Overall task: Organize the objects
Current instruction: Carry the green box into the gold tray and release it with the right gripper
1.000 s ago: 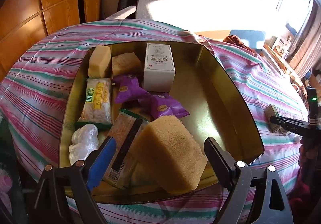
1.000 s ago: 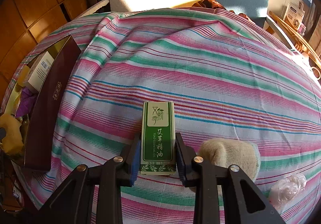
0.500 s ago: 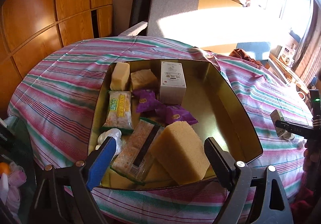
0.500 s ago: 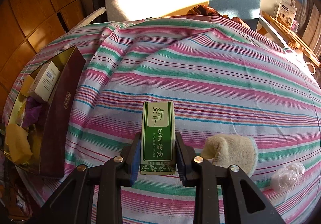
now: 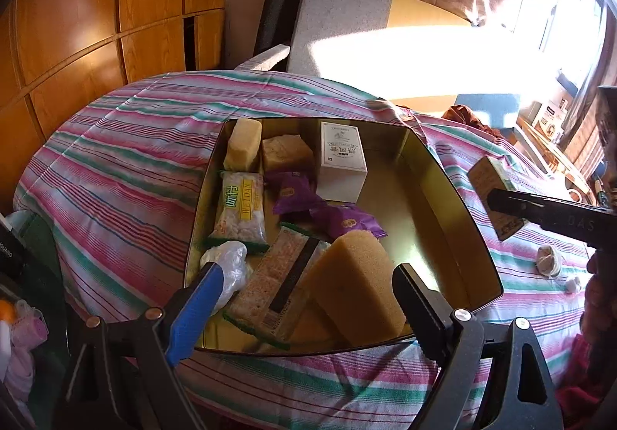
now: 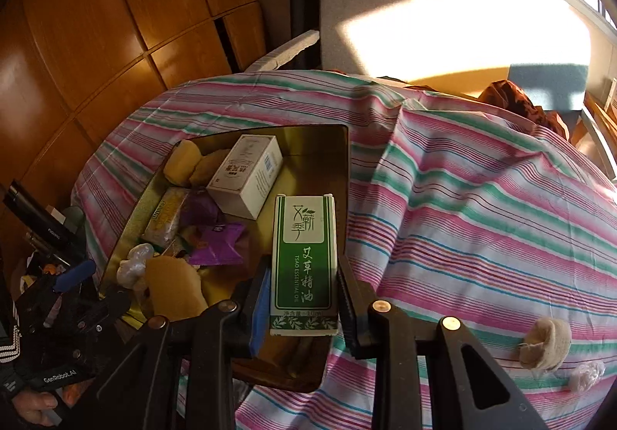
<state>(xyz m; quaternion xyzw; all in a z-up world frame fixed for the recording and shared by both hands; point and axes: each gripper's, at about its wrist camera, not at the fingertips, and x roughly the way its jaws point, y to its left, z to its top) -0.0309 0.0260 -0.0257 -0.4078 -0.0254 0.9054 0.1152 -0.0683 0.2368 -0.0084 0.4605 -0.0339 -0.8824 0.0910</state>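
Observation:
A gold tin box (image 5: 455, 198) sits on the striped tablecloth and holds several things: yellow sponges (image 5: 353, 283), a white carton (image 5: 341, 162), purple snack packets (image 5: 339, 220) and cracker packs (image 5: 241, 212). My left gripper (image 5: 308, 299) is open and empty, held above the tin's near edge. My right gripper (image 6: 302, 299) is shut on a green essential-oil box (image 6: 304, 260) and holds it in the air over the tin's right side (image 6: 343, 167). The green box also shows in the left wrist view (image 5: 495, 194), above the tin's right rim.
A beige knitted ball (image 6: 545, 343) and a small clear plastic wad (image 6: 586, 376) lie on the striped cloth (image 6: 482, 218) right of the tin. A grey chair (image 5: 339, 29) and wooden wall panels (image 5: 96, 5) stand behind the table.
My right gripper has lifted the green box off the cloth and carried it left, over the tin. My left gripper has drawn back and up from the tin, staying open.

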